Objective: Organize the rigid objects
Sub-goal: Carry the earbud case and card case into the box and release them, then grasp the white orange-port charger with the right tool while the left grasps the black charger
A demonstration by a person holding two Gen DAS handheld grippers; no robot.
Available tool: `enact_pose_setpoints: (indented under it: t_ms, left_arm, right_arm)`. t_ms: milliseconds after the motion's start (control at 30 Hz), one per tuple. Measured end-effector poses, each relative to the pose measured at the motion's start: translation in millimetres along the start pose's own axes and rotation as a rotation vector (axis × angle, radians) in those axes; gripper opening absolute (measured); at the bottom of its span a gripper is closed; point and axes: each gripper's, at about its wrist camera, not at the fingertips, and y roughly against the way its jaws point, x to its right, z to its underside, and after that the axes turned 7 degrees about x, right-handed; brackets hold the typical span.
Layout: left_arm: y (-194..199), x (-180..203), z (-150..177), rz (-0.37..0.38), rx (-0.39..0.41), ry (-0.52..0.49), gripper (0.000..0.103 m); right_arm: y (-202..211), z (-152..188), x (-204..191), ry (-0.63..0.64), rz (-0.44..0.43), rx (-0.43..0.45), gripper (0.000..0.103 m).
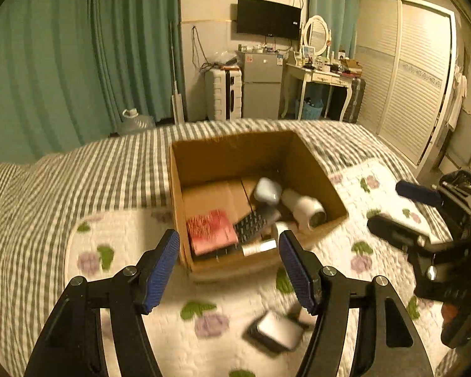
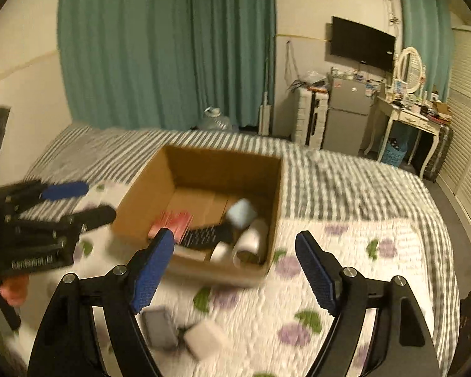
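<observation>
Cardboard box (image 1: 314,169) stands beyond two, perhaps boxy, blurred items (image 1: 274,330).

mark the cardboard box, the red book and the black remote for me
cardboard box (image 1: 311,169): left wrist view, inner right wall.
red book (image 1: 211,227): left wrist view, middle of its cover.
black remote (image 2: 205,236): right wrist view, keypad face.

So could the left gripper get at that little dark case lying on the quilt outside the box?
Probably yes. The left gripper is open and holds nothing, and the dark case lies in the open on the quilt, just below its right finger, nothing over it. The cardboard box sits farther off.
</observation>
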Motion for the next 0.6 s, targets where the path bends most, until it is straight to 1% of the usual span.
enact_pose_setpoints:
  t_ms: [100,167,233,300,400,467,533,600]
  left_arm:
    - [-1,3,20,-0.009,-0.035,0.007,0.069]
    - [-3,5,37,-0.001,-0.060,0.018,0.069]
    - [-8,8,50,0.010,-0.084,0.017,0.069]
    - [-15,10,63,-0.005,-0.114,0.026,0.069]
    - [-26,14,78,-0.013,-0.151,0.018,0.069]
    - [-34,11,86,-0.021,-0.168,0.026,0.069]
    - [-40,7,91,-0.022,-0.181,0.040,0.069]
    - [-48,6,97,-0.021,-0.204,0.049,0.069]
  right_arm:
    - [1,29,-9,0.012,-0.044,-0.051,0.080]
    - [-5,47,-11,0.016,-0.062,-0.092,0.080]
    - [-9,66,-15,0.047,-0.062,-0.120,0.080]
    - [-16,84,-20,0.089,-0.066,-0.147,0.080]
    - [-35,108,-25,0.107,-0.087,-0.215,0.080]
    - [-49,127,-27,0.147,-0.072,-0.263,0.079]
    - [-57,142,-29,0.167,-0.066,-0.294,0.076]
    - [-66,152,-29,0.177,-0.067,-0.319,0.067]
